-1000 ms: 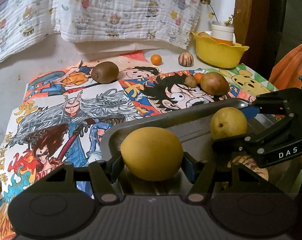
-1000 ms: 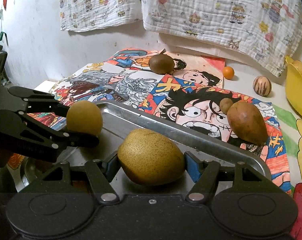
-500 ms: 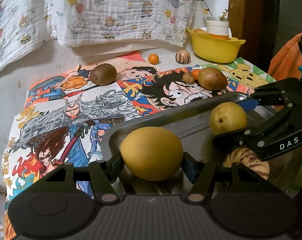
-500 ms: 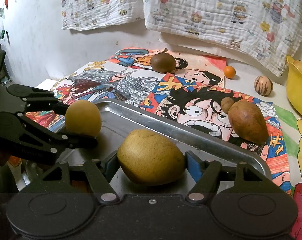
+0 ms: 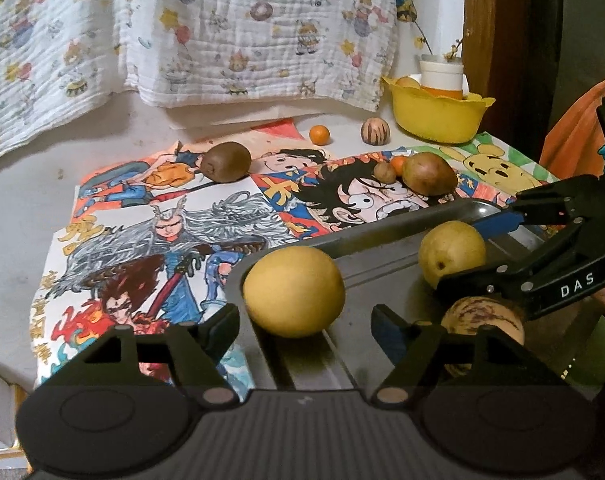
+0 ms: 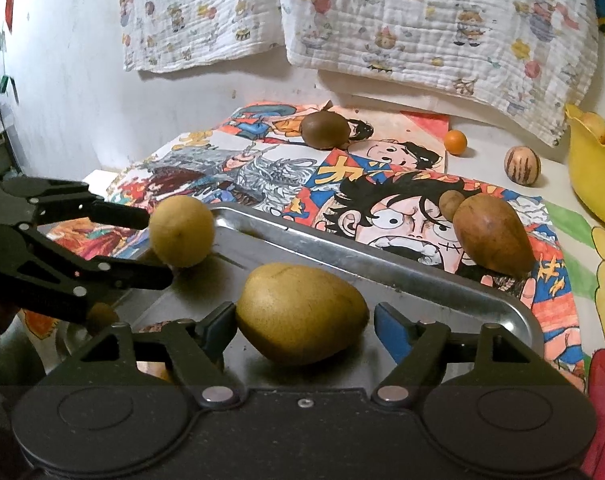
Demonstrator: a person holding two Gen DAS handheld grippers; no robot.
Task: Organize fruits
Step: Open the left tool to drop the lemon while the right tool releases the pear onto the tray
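In the left wrist view a yellow round fruit rests on the metal tray, between the parted fingers of my open left gripper. In the right wrist view a greenish-yellow pear lies on the tray between the parted fingers of my open right gripper. Each view shows the other gripper beside its fruit: the right gripper around the pear, the left gripper by the yellow fruit. A striped fruit lies in the tray too.
On the cartoon mat lie a kiwi, a brown pear-shaped fruit with a small brown one, a small orange and a striped fruit. A yellow bowl stands back right. Cloths hang behind.
Both grippers have opened and let go of their fruits, which now rest on the tray. The left gripper has dropped slightly, showing more of the striped fruit.
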